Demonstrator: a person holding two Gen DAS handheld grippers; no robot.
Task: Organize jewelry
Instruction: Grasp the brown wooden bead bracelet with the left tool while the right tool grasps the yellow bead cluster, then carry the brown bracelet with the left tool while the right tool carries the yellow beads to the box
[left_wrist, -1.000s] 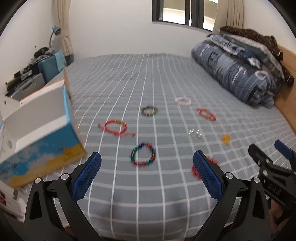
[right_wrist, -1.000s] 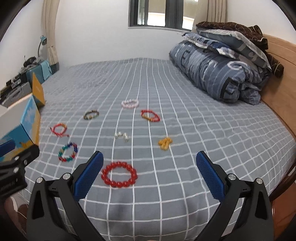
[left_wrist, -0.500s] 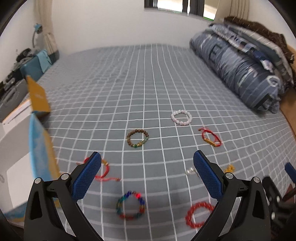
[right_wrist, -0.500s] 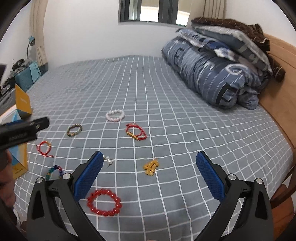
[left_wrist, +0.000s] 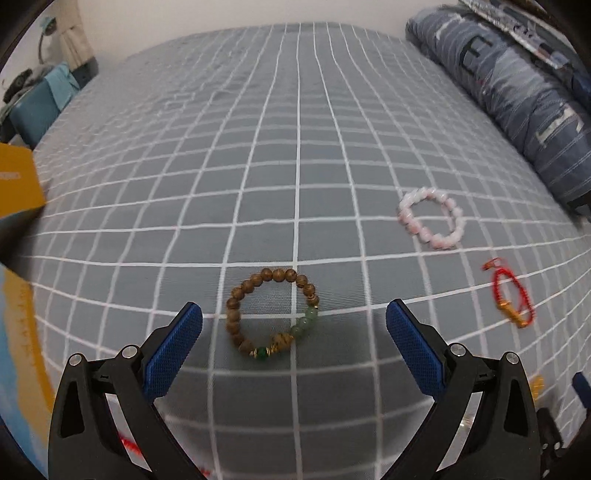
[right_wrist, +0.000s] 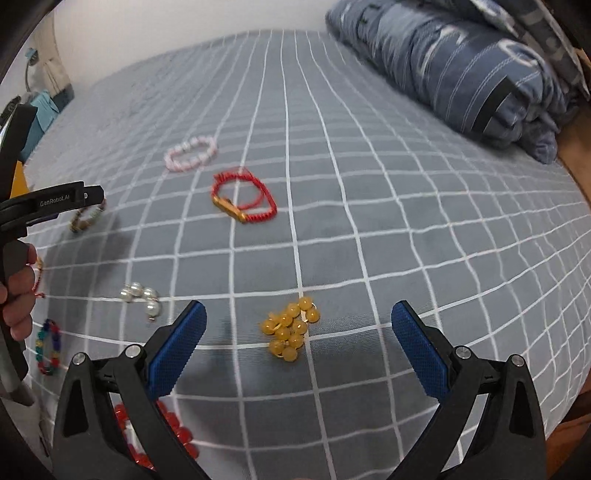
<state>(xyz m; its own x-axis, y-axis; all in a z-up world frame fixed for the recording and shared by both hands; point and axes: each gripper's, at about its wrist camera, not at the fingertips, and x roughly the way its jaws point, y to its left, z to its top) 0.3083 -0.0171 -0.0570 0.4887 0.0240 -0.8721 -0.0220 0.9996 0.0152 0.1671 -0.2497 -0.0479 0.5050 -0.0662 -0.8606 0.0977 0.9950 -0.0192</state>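
Observation:
My left gripper (left_wrist: 293, 343) is open, with the brown wooden bead bracelet (left_wrist: 273, 315) lying on the bed between its fingers. A pink bead bracelet (left_wrist: 430, 218) and a red cord bracelet (left_wrist: 511, 297) lie to its right. My right gripper (right_wrist: 298, 347) is open over a bunched yellow bead bracelet (right_wrist: 291, 330). In the right wrist view I also see the red cord bracelet (right_wrist: 242, 201), the pink bracelet (right_wrist: 190, 152), pearl pieces (right_wrist: 142, 297), a multicoloured bracelet (right_wrist: 48, 347) and a red bead bracelet (right_wrist: 173, 434) partly behind my left finger.
The bed has a grey checked sheet (left_wrist: 295, 147). A blue and yellow cardboard box (left_wrist: 14, 295) stands at the left edge. A folded blue striped duvet (right_wrist: 461, 62) lies at the back right. The left gripper's body (right_wrist: 37, 206) and the hand show at the left.
Both grippers have moved forward and down toward the bed. The left now frames the wooden bracelet, the right frames the yellow beads. Both stay open.

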